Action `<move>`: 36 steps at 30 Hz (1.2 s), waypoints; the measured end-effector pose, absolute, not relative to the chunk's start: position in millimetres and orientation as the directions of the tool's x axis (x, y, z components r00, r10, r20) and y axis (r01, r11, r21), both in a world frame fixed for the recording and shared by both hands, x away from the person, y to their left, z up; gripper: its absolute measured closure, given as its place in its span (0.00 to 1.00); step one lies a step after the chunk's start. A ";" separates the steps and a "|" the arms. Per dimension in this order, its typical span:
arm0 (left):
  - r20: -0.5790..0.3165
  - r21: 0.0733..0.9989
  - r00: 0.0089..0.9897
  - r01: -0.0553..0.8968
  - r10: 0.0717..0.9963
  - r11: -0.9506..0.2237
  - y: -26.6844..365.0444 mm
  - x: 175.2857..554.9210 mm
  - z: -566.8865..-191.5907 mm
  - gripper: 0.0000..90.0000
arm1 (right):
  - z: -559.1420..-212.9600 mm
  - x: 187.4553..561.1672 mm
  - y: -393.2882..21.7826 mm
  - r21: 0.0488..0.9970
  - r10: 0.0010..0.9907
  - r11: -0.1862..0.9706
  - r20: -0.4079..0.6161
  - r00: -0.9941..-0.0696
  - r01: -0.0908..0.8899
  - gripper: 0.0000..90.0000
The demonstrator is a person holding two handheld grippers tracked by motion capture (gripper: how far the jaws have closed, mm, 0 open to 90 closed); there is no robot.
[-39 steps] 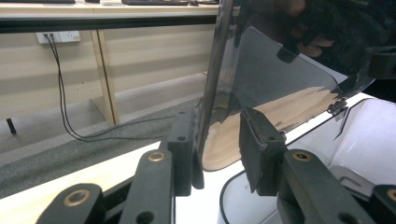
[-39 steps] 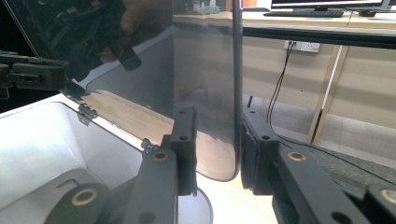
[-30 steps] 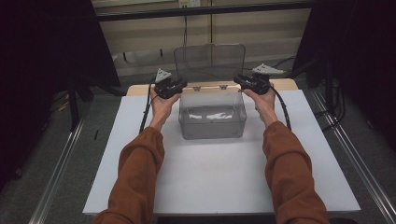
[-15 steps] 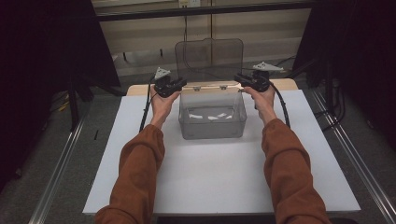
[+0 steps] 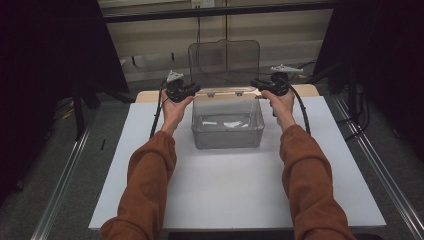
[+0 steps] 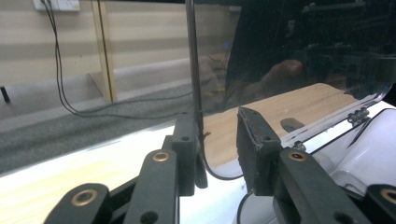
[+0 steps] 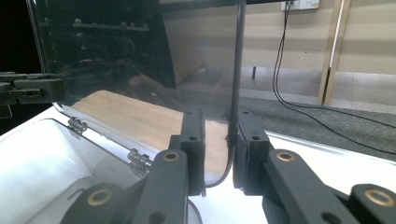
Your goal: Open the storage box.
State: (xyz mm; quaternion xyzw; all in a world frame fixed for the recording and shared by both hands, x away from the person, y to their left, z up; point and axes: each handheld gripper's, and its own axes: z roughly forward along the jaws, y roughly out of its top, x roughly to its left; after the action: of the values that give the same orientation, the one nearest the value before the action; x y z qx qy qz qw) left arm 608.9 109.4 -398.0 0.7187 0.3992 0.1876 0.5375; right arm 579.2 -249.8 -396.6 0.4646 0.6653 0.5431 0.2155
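**Raising the clear lid by both side edges**

Looking from the high view, we see the clear box [image 5: 227, 125] at the far middle of the white table [image 5: 235, 195], its hinged lid [image 5: 224, 62] standing upright over the back rim. Our left gripper [image 5: 194, 90] and right gripper [image 5: 256, 81] sit at the lid's two lower corners.

From the left gripper view, the left gripper [image 6: 218, 154] has the lid's edge [image 6: 195, 74] lying against one pad; the other pad stands off, so the jaws look nearly closed yet not clamped across it.

From the right gripper view, the right gripper [image 7: 219, 149] has the lid's edge [image 7: 238, 60] touching one pad, with a gap to the other. Its jaws have just been closing a little around that edge.

We judge the lid light, stiff and slick, likely brittle at the small hinges [image 7: 136, 158]. The low side edges are the sensible hold.
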 end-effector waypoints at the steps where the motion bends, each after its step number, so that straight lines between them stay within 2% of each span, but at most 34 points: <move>1: -0.163 0.922 0.607 0.374 0.778 -0.099 108.9 609.3 -398.0 0.77 | -396.6 579.5 -249.7 0.921 0.854 -0.025 0.223 -0.470 0.390 0.84; 18: -0.183 0.899 0.599 0.423 0.780 -0.113 106.3 613.4 -395.4 0.72 | -398.1 585.4 -252.0 0.885 0.841 -0.101 0.320 -0.437 0.455 0.85; 36: -0.233 0.869 0.568 0.486 0.790 -0.094 100.5 619.5 -398.1 0.61 | -396.9 594.8 -250.7 0.823 0.838 -0.149 0.399 -0.372 0.548 0.82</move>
State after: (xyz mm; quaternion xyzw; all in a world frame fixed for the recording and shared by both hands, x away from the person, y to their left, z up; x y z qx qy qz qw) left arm 619.5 100.5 -398.1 0.7243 0.4404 0.1489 0.5092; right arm 594.8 -250.7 -396.9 0.5432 0.6376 0.5287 0.1373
